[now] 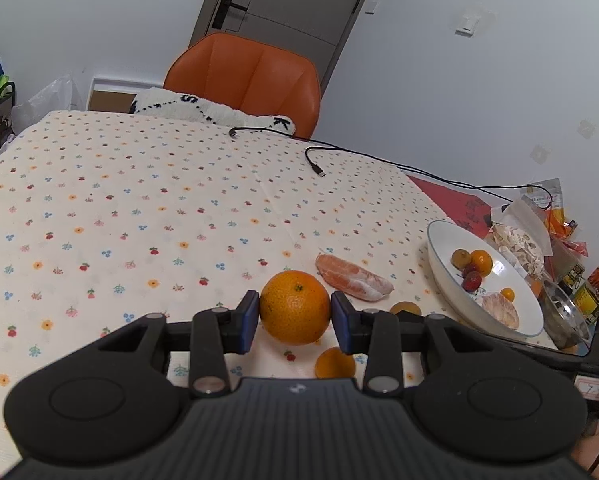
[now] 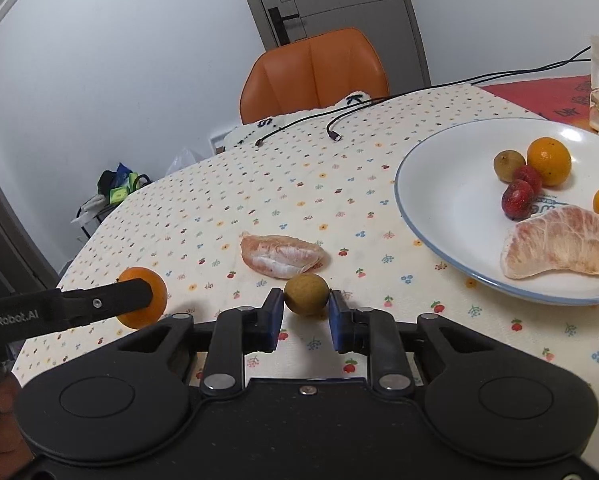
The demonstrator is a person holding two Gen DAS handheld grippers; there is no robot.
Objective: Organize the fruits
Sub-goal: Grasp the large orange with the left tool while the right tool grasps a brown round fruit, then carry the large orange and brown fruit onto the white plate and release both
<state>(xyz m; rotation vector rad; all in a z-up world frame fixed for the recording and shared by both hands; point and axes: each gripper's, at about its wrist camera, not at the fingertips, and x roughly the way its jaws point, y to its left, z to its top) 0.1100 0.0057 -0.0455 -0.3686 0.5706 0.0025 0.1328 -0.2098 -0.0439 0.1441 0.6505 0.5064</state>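
Risk first: both fruits are round and held only at their sides. The left gripper clamps the orange between its blue pads, lifted just clear of the flowered tablecloth, judging by its shadow. The right gripper brackets a small brown round fruit. The left pad touches it, a sliver of gap shows at the right pad, so I cannot tell whether the grasp is closed. The fruit appears to rest on the cloth near the table's front edge. A loose pinch there would let it roll off that edge — likewise the orange could slip in transit.

The plate sits toward the right edge, already holding mixed fruit and a pomelo segment. Another peeled segment lies on the cloth beyond the grippers.

Left view alone shows a small orange fruit under the gripper and snack packets behind the plate — the right view alone shows the plate contents clearly.
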